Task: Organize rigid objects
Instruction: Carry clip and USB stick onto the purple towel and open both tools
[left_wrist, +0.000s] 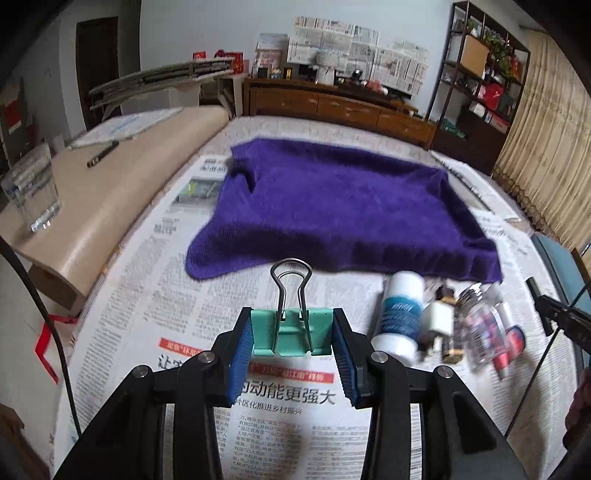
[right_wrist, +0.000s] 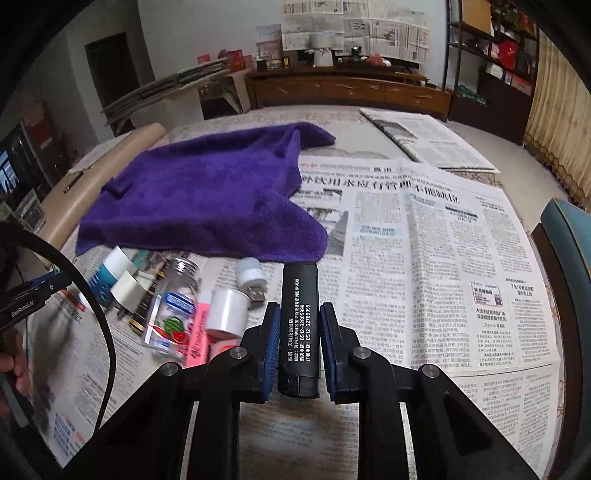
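Small items beside the purple towel (left_wrist: 343, 206) are motion-blurred; only a white bottle (left_wrist: 400, 314) reads clearly. The left gripper (left_wrist: 291, 332) clamps a mint-green binder clip (left_wrist: 290, 330) with wire handles, just short of the towel. The right gripper (right_wrist: 298, 325) grips a smooth black cylinder (right_wrist: 299, 325), its end near the fuzzy towel's edge.

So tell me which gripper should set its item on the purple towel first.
Probably left: the left gripper holds the green binder clip directly facing the purple towel. The right gripper, clamping the black tube, sees it off to its left.
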